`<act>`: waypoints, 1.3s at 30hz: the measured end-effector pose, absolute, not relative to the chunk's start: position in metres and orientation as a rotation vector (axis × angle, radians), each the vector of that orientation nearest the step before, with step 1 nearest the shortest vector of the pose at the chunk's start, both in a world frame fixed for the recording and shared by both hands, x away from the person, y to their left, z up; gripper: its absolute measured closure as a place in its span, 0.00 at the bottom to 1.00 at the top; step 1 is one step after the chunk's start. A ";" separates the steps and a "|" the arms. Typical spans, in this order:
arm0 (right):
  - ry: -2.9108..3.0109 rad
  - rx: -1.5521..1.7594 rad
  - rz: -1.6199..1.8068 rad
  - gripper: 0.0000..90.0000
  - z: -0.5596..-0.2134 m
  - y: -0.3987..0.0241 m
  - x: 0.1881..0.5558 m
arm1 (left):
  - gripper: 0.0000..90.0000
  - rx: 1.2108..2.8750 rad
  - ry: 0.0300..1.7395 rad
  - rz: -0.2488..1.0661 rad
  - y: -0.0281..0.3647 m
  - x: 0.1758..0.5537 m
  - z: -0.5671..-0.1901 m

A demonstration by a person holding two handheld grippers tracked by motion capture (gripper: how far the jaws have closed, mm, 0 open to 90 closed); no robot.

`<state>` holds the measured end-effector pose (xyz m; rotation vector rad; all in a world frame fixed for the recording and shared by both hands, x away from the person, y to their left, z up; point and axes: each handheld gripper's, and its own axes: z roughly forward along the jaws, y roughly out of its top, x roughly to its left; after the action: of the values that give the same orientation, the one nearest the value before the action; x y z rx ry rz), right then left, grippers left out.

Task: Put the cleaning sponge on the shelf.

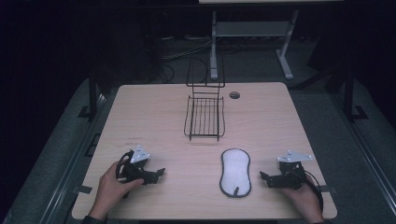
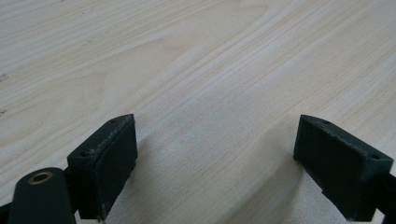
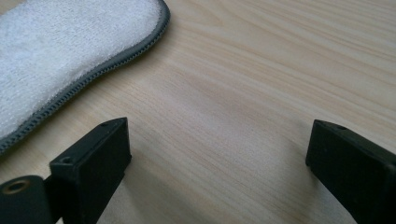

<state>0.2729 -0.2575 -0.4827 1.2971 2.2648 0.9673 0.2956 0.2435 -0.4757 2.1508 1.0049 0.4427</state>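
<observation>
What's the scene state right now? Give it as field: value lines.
surface: light wood table
wire rack: black wire rack, far centre of the table, upright back frame, nothing in it
pad: white oval pad with grey edging, flat on the table, near side, right of centre
left gripper: left gripper near the table's left front, jaws open, nothing between them
right gripper: right gripper just right of the pad, jaws open, not touching the pad
hands: one on each gripper
</observation>
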 end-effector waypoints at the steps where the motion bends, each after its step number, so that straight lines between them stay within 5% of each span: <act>1: 2.265 1.297 0.967 0.07 -0.483 -0.258 0.273 | 0.14 2.151 1.004 0.442 0.244 0.296 -0.476; 12: 2.273 1.348 0.935 0.26 -0.471 -0.262 0.274 | 0.14 2.151 1.004 0.442 0.244 0.296 -0.476; 14: 2.273 1.339 0.952 0.34 -0.467 -0.262 0.273 | 0.14 2.151 1.004 0.442 0.244 0.296 -0.476; 15: 2.277 1.321 0.972 0.46 -0.463 -0.262 0.273 | 0.14 2.151 1.005 0.442 0.244 0.296 -0.476; 20: 2.282 1.309 0.987 0.65 -0.456 -0.261 0.274 | 0.14 2.150 1.004 0.442 0.244 0.296 -0.476; 21: 2.295 1.306 0.997 0.76 -0.453 -0.260 0.276 | 0.14 2.151 1.004 0.442 0.244 0.296 -0.476; 27: 2.320 1.294 1.018 0.95 -0.448 -0.258 0.280 | 0.14 2.151 1.004 0.442 0.244 0.296 -0.476; 39: 2.345 1.259 1.060 1.00 -0.437 -0.244 0.296 | 0.14 2.151 1.004 0.443 0.244 0.296 -0.476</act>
<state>0.2963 -0.2442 -0.4366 1.2588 2.3451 1.0598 0.2957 0.2436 -0.4757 2.1512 1.0044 0.4427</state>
